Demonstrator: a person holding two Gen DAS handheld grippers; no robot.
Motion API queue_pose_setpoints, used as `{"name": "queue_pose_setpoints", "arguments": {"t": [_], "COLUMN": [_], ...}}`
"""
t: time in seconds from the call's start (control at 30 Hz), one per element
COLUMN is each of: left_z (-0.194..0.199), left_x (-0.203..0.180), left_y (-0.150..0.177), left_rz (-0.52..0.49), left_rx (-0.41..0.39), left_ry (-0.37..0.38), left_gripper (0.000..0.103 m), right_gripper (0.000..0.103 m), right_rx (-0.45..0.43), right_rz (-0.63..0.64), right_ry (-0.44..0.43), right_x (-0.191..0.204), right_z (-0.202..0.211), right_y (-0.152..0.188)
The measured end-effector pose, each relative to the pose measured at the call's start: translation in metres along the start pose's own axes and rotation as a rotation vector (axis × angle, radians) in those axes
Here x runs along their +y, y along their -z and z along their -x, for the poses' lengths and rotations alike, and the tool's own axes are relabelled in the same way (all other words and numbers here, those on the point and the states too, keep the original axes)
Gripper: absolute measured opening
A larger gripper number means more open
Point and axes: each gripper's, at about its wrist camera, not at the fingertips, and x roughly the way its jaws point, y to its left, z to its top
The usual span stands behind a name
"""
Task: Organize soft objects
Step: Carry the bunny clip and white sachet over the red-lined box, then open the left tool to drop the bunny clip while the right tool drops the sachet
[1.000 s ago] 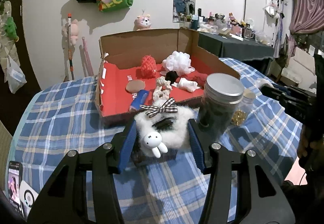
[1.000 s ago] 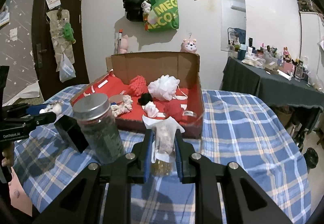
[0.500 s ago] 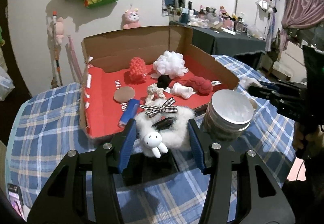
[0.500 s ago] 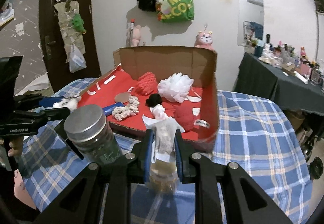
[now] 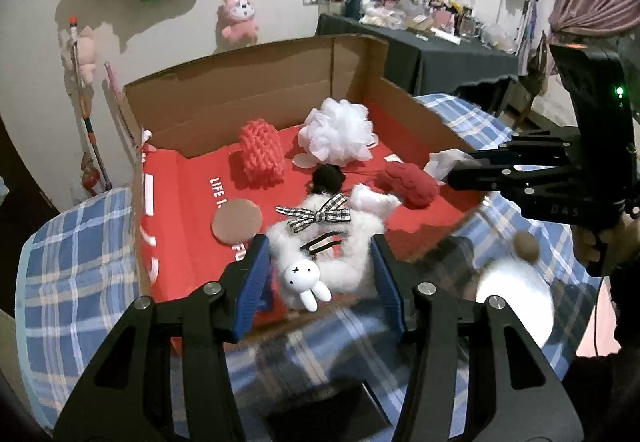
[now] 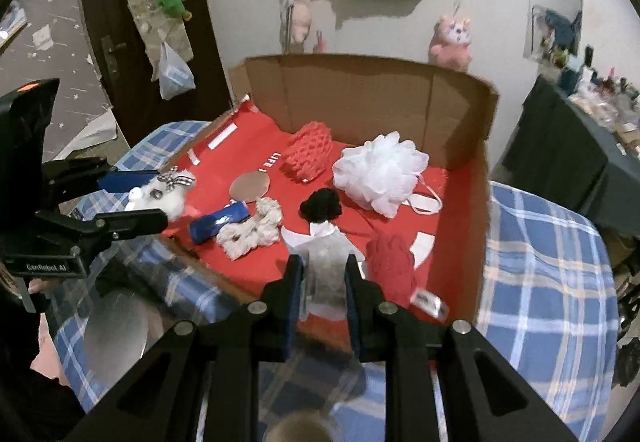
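My left gripper (image 5: 320,258) is shut on a white fluffy hair piece (image 5: 352,242) that carries a checked bow, a black clip and a small white bunny. It hangs over the front edge of the red-lined cardboard box (image 5: 256,94). My right gripper (image 6: 322,274) is shut on a thin white pouch (image 6: 326,262), also above the box's (image 6: 360,90) front edge. Inside lie a white bath pouf (image 6: 380,170), a red knitted piece (image 6: 310,156), a black pompom (image 6: 320,204), a red yarn ball (image 6: 390,262) and a white scrunchie (image 6: 252,228).
A silver-lidded jar (image 6: 116,326) and a small corked jar (image 6: 298,428) stand on the blue checked tablecloth (image 6: 540,262) in front of the box. A brown round pad (image 6: 249,186) and a blue item (image 6: 218,222) lie in the box. A dark cluttered table (image 5: 440,54) stands at the right.
Both grippers have moved forward with their loads, from the tablecloth beside the jars to above the box's front edge. The jars have slid down and out to the frame edges.
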Motion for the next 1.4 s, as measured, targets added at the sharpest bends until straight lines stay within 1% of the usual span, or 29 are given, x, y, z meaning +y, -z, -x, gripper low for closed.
{"name": "queue_pose_setpoints", "arguments": {"t": [0.07, 0.27, 0.33, 0.4, 0.57, 0.7, 0.8, 1.13, 1.23, 1.4], "left_z": [-0.013, -0.055, -0.068, -0.079, -0.104, -0.121, -0.129, -0.149, -0.154, -0.156], "left_x": [0.006, 0.017, 0.021, 0.025, 0.031, 0.033, 0.035, 0.036, 0.034, 0.036], "left_y": [-0.011, -0.037, -0.042, -0.046, -0.051, -0.055, -0.058, -0.06, -0.06, -0.059], "left_rz": [0.003, 0.003, -0.001, 0.003, 0.006, -0.002, 0.0, -0.01, -0.021, -0.012], "left_rx": [0.029, 0.134, 0.16, 0.182, 0.233, 0.253, 0.266, 0.298, 0.305, 0.314], "left_ry": [0.002, 0.002, -0.007, -0.009, -0.022, -0.051, -0.056, -0.078, -0.098, -0.102], "left_gripper": [0.049, 0.049, 0.049, 0.049, 0.049, 0.049, 0.049, 0.049, 0.049, 0.05], "right_gripper": [0.022, 0.022, 0.022, 0.022, 0.022, 0.022, 0.022, 0.022, 0.022, 0.022], "right_rx": [0.034, 0.161, 0.182, 0.204, 0.251, 0.277, 0.29, 0.325, 0.334, 0.342], "right_rz": [-0.007, -0.019, -0.018, -0.022, -0.014, -0.01, -0.009, -0.015, -0.021, -0.017], "right_ry": [-0.002, 0.044, 0.07, 0.072, 0.107, 0.141, 0.161, 0.193, 0.202, 0.219], "right_x": [-0.004, -0.017, -0.019, -0.021, -0.024, -0.026, -0.03, -0.038, -0.04, -0.028], "right_z": [-0.012, -0.063, -0.075, -0.085, -0.104, -0.114, -0.118, -0.134, -0.138, -0.146], "right_y": [-0.01, -0.035, -0.039, -0.042, -0.046, -0.049, -0.051, -0.056, -0.056, -0.055]}}
